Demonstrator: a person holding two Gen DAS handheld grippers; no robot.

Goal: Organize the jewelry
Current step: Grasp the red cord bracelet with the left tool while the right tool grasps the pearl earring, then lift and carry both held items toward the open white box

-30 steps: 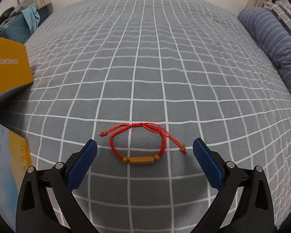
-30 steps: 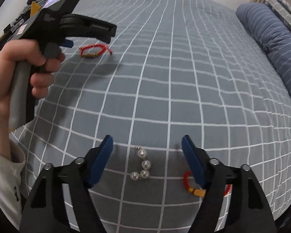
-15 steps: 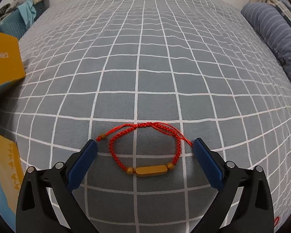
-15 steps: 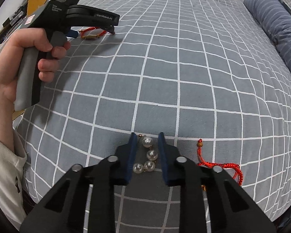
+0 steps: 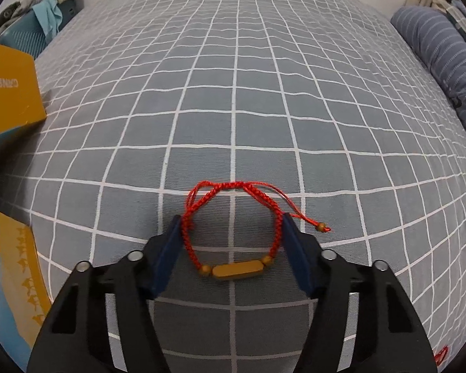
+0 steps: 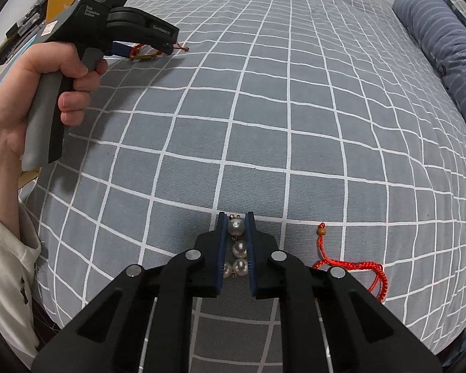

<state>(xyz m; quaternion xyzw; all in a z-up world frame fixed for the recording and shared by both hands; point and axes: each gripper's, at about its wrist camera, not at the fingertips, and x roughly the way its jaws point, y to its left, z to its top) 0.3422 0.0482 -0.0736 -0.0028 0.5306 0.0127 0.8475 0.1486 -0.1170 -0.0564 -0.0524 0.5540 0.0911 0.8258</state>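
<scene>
- Left wrist view: left gripper [image 5: 231, 233] about half open, jaws closing w/ the red cord bracelet [image 5: 233, 233] between them. Blue pads sit right at the cord's left and right sides; can't tell if they press yet. Bracelet lies flat on the grey checked bedspread [image 5: 233, 93], wooden bar bead nearest the camera, loose tail w/ a small bead trailing right.
- Yellow box [image 5: 9, 93] far left; striped blue pillow [image 5: 444, 62] far right.
- Right wrist view: right gripper [image 6: 235, 227] closed tight on the pearl piece [image 6: 237, 248], top pearl squeezed between the pads, others lower in the gap.
- Second red bracelet [image 6: 351, 267] just right of it, on the bedspread.
- Far left, a hand [image 6: 31, 93] holds the left gripper over the first bracelet.
</scene>
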